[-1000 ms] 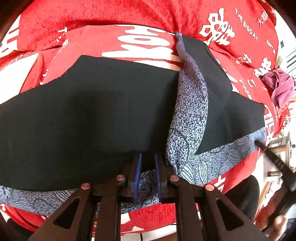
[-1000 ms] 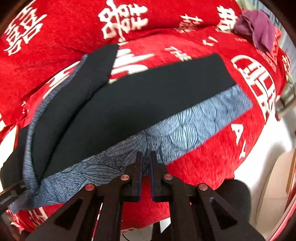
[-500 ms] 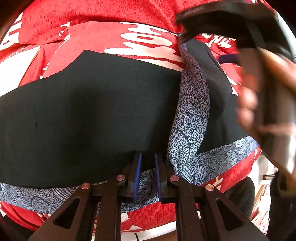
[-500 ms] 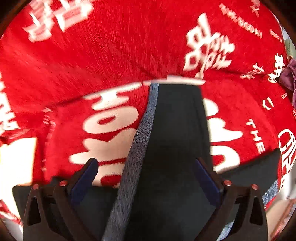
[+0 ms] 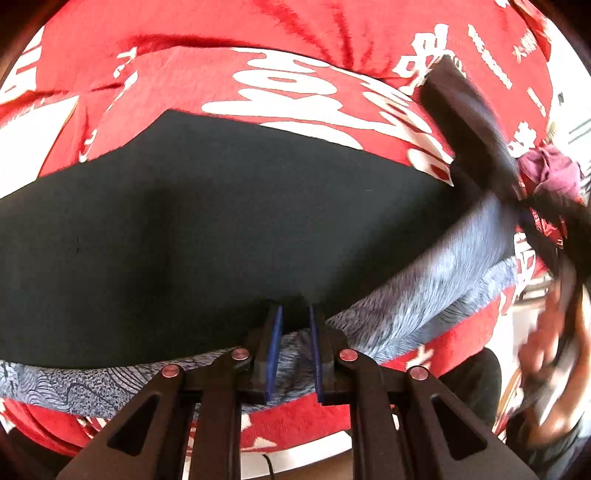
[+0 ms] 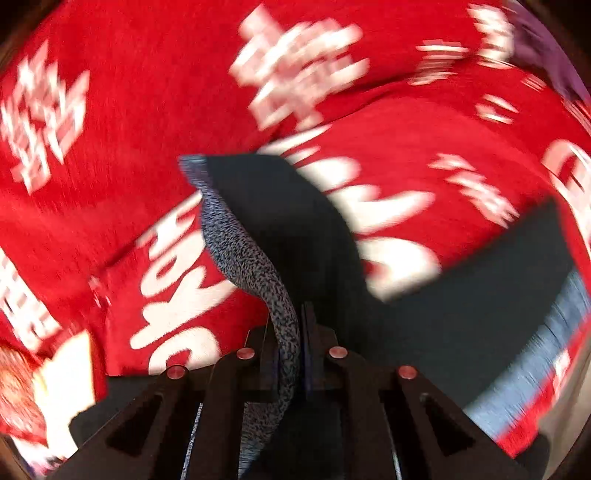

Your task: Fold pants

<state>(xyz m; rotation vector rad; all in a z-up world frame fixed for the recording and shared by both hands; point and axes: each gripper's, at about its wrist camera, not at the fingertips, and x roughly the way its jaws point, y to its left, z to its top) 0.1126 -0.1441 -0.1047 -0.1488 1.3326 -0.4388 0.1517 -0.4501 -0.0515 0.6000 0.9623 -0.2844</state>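
My right tongs (image 6: 293, 343) have just closed on the pants (image 5: 221, 229) leg's patterned edge; left tongs (image 5: 293, 350) pin the near hem on the red blanket (image 5: 258, 44). I should carry the leg across slowly, edges aligned.

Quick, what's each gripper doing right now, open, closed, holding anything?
Left gripper: closed on the pants at the near patterned edge.
Right gripper: just closed on the pants' grey speckled strip.

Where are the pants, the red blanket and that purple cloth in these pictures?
pants (image 5: 221, 229): left wrist view, on the flat black panel.
red blanket (image 5: 258, 33): left wrist view, on bare red fabric beyond the pants.
purple cloth (image 5: 550, 170): left wrist view, on the crumpled bundle at the right edge.
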